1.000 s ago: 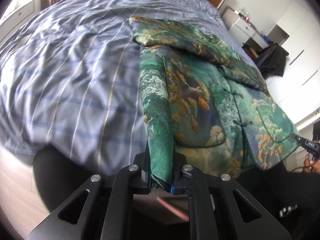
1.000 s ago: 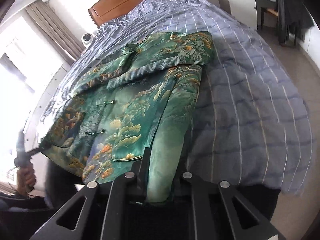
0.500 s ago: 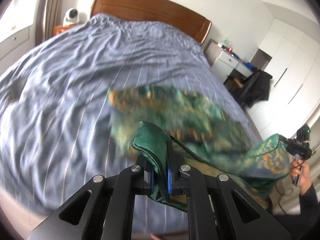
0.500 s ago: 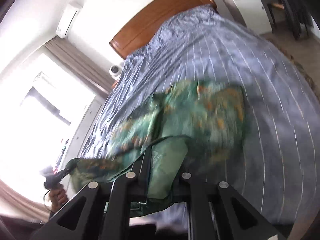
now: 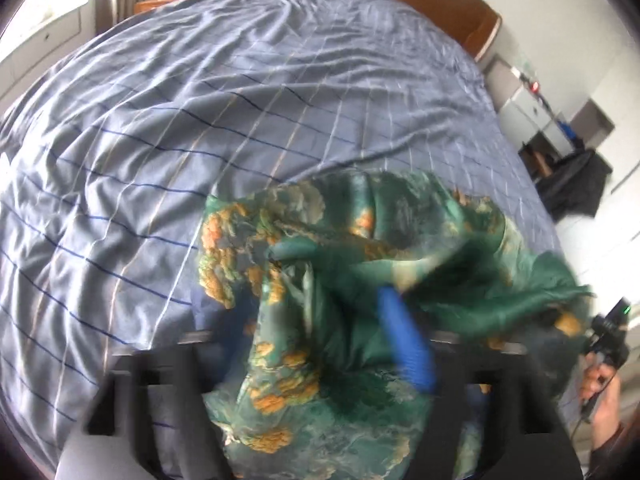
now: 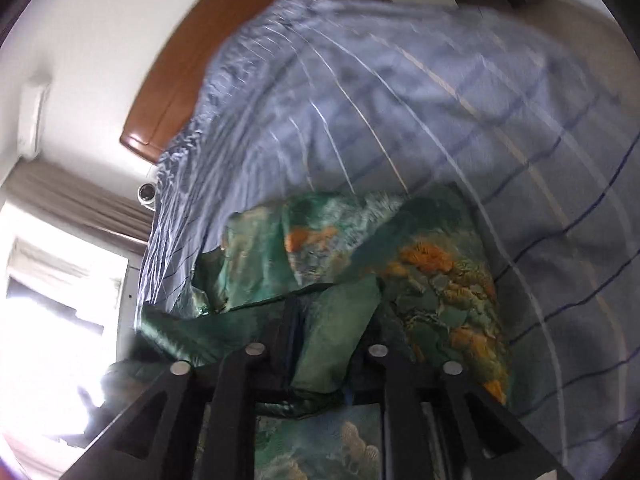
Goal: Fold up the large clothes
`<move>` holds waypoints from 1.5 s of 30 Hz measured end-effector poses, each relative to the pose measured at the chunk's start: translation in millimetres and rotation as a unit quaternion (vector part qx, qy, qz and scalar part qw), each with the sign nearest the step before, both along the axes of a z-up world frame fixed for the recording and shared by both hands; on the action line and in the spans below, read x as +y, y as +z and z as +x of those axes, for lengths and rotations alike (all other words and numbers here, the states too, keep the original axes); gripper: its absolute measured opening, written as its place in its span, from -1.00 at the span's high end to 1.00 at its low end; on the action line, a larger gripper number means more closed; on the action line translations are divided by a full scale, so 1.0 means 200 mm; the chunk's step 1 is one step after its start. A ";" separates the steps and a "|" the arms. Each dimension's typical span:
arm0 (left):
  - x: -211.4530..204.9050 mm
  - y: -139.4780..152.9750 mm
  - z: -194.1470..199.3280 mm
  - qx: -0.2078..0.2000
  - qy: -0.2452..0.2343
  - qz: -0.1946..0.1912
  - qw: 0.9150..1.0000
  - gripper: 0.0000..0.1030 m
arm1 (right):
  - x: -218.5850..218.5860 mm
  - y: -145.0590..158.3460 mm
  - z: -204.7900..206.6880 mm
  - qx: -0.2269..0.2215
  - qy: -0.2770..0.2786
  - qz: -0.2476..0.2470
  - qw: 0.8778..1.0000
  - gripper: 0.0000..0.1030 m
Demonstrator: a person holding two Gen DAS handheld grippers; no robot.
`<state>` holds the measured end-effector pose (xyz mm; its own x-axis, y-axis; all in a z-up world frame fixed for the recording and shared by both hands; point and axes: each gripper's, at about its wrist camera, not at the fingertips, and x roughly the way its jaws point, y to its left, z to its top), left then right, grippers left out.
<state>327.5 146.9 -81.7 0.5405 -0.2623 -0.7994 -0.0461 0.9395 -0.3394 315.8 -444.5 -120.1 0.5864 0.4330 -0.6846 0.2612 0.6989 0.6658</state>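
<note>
Bed (image 5: 248,92) fills both views, covered by a wrinkled blue-grey quilt (image 6: 400,112) with thin dark and pale stripes crossing in a loose grid. Behind it curves a smooth brown wooden headboard (image 5: 460,8). On the near part of the quilt lies the garment (image 5: 304,264), a shiny green satin piece printed with orange and cream patches, bunched into soft folds with its plain darker green lining turned up in places.

The left gripper (image 5: 324,344) points steeply down over the garment, badly blurred. Its black fingers are opening and stand wide apart, one blue pad (image 5: 404,344) showing; cloth lies between them but they do not press on it.

The right gripper (image 6: 320,348) also tilts down, rolled so the bed looks slanted. Its fingers are narrow and just starting to open, with a flap of green lining still between them.

A hand (image 5: 600,380) at the left view's right edge holds that right gripper's handle.
</note>
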 end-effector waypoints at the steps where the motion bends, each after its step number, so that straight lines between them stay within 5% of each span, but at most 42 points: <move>1: 0.03 0.02 -0.02 -0.011 -0.003 -0.017 1.000 -0.66 | -0.01 -0.03 0.01 0.005 -0.005 0.019 1.000 0.54; 4: 0.11 0.07 -0.06 -0.028 -0.020 -0.050 0.998 -0.79 | -0.06 -0.03 0.00 -0.014 -0.007 0.083 0.996 0.16; 6: 0.12 0.08 -0.08 -0.031 -0.034 -0.042 0.998 -0.80 | -0.10 0.01 -0.01 -0.036 -0.009 0.123 0.992 -0.60; 9: 0.07 0.02 -0.07 -0.013 -0.077 -0.012 0.997 -0.80 | -0.14 0.13 -0.03 -0.071 -0.004 0.129 0.989 -0.75; 12: -0.06 -0.06 0.01 0.017 -0.113 0.004 0.993 -0.80 | -0.06 0.23 0.00 -0.053 0.042 -0.009 0.998 -0.75; 13: -0.09 -0.08 0.04 0.021 -0.118 0.011 0.993 -0.80 | 0.02 0.23 0.03 -0.037 0.074 -0.084 0.993 -0.75; 16: -0.20 -0.11 0.12 0.024 -0.121 0.050 0.991 -0.74 | 0.17 0.17 0.06 -0.016 0.122 -0.178 0.976 -0.75; 17: -0.24 -0.12 0.14 0.024 -0.114 0.067 0.991 -0.36 | 0.23 0.15 0.08 -0.012 0.134 -0.199 0.971 -0.75; 18: -0.25 -0.13 0.17 0.031 -0.109 0.083 0.990 0.57 | 0.27 0.13 0.09 -0.011 0.135 -0.211 0.968 -0.73; 19: -0.27 -0.14 0.18 0.043 -0.101 0.105 0.988 0.78 | 0.30 0.12 0.09 -0.015 0.138 -0.220 0.966 -0.70; 20: -0.27 -0.13 0.17 0.042 -0.097 0.113 0.988 0.79 | 0.33 0.11 0.09 -0.013 0.138 -0.241 0.961 -0.31; 21: -0.27 -0.11 0.16 0.033 -0.095 0.122 0.987 0.81 | 0.34 0.11 0.10 -0.010 0.138 -0.259 0.956 0.59; 22: -0.26 -0.08 0.14 0.021 -0.091 0.137 0.986 0.82 | 0.36 0.12 0.10 -0.005 0.137 -0.284 0.949 0.73; 28: -0.17 0.21 0.17 -0.050 -0.032 0.130 0.990 0.83 | 0.35 0.46 0.07 -0.094 0.092 -0.340 0.931 0.75; 34: -0.25 0.27 0.37 -0.125 0.031 0.174 0.976 0.82 | 0.39 0.67 0.25 -0.174 0.050 -0.387 0.904 0.75; 39: -0.29 -0.13 0.50 -0.082 0.045 0.203 0.975 0.81 | 0.42 0.39 0.43 -0.126 0.057 -0.441 0.887 0.75; 41: -0.28 -0.31 0.49 -0.070 0.040 0.203 0.976 0.79 | 0.40 0.17 0.46 -0.088 0.069 -0.441 0.891 0.75; 45: -0.25 -0.37 0.45 -0.096 0.050 0.174 0.979 0.74 | 0.36 -0.07 0.47 -0.070 0.067 -0.407 0.908 0.75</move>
